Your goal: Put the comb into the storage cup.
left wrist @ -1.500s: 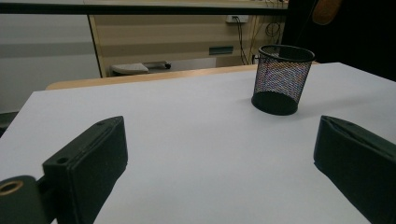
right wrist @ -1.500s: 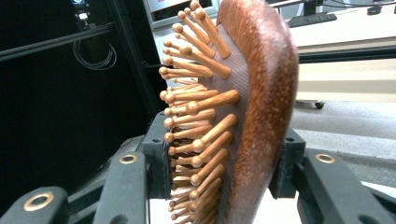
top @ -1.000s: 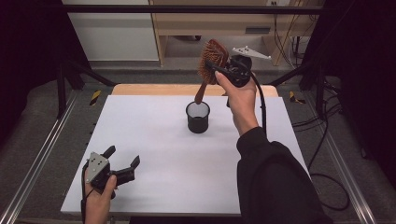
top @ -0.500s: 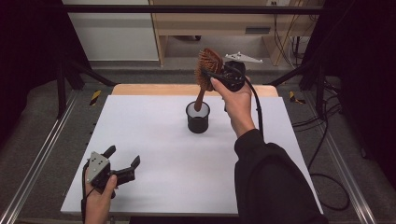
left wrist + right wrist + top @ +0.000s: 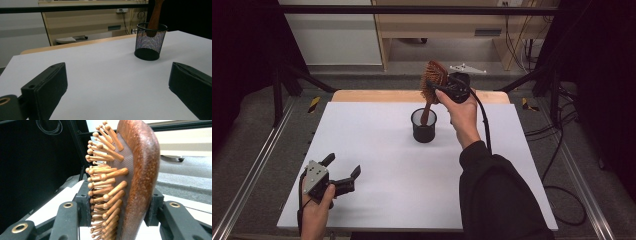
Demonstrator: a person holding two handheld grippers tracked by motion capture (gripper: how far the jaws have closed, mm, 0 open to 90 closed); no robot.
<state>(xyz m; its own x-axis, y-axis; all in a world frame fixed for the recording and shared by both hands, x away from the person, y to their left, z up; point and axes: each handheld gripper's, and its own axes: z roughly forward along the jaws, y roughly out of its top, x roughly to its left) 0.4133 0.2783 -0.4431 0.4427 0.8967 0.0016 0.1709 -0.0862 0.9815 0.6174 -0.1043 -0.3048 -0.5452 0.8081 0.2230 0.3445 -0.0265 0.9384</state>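
Over at the near left corner of the white tabletop [image 5: 377, 150], the person's left hand [image 5: 314, 210] holds the left tongs [image 5: 343, 174] low, just above the surface, their two black jaws spread wide with nothing between them. A grey three-cornered plate [image 5: 315, 174] sits on top of them. In the left gripper view the jaws frame bare white tabletop [image 5: 105, 75], and beyond them, well apart from them, stands a black mesh cup [image 5: 150, 41] with a brown wooden handle leaning out of it.

Moving toward the middle, that same mesh cup [image 5: 424, 125] stands upright on the far half of the tabletop, a little right of centre. A wooden hairbrush [image 5: 432, 90] stands nearly upright with the lower end of its handle inside the cup and its oval head up above the rim.

To the right of the cup, the person's right hand [image 5: 462, 112], coming out of a dark sleeve [image 5: 497, 195], holds the right tongs [image 5: 439, 89] up at the level of the brush head. They are pinching the hairbrush [image 5: 125, 185] by its head: in the right gripper view one jaw presses in among the ball-tipped wooden pins and the other bears on the smooth reddish-brown back. A black cable [image 5: 482, 120] trails from the tongs down along the forearm.

Beyond the tabletop's far edge there is pale wooden furniture [image 5: 437, 25] on a grey floor.
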